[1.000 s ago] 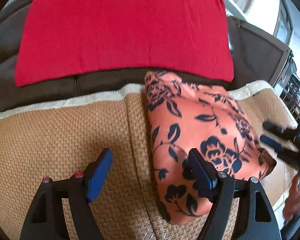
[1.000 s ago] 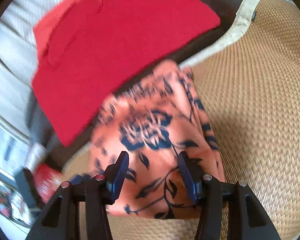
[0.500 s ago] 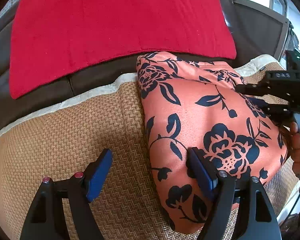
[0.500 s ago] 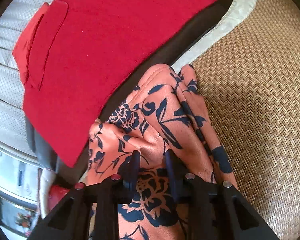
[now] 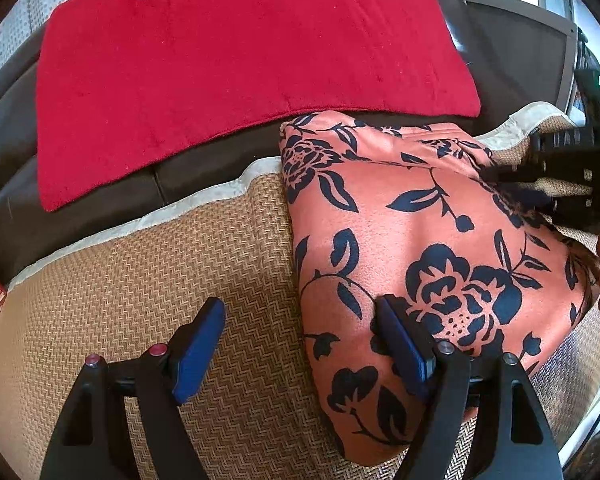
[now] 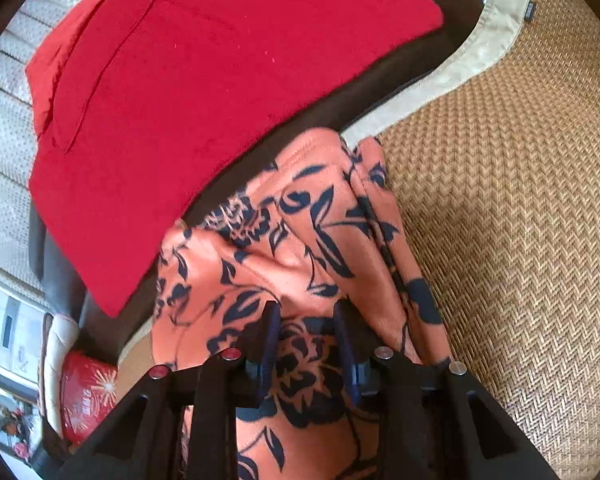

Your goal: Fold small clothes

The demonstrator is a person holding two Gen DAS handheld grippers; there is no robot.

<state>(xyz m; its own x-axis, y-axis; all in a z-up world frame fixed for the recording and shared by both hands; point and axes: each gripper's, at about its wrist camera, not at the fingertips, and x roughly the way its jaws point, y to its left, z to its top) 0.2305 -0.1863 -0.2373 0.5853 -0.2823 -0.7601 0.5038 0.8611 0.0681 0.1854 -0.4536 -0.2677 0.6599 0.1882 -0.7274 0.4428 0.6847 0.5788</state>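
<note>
An orange garment with dark blue flowers (image 5: 412, 232) lies on a woven tan mat (image 5: 180, 280). My left gripper (image 5: 300, 344) is open, low over the garment's left edge, with one finger over the mat and the other over the cloth. My right gripper (image 6: 306, 344) is shut on a pinch of the orange garment (image 6: 300, 248) and lifts it into folds. It also shows, blurred, at the right edge of the left wrist view (image 5: 560, 184).
A red towel (image 5: 236, 72) lies on the dark brown sofa back (image 5: 204, 168) behind the mat. The mat has a pale cloth border (image 6: 452, 80). A red packet (image 6: 86, 396) sits at the left past the mat.
My right gripper has closed on the garment and pulled the cloth up into folds. My left gripper has stayed open and moved closer over the garment's left edge.
</note>
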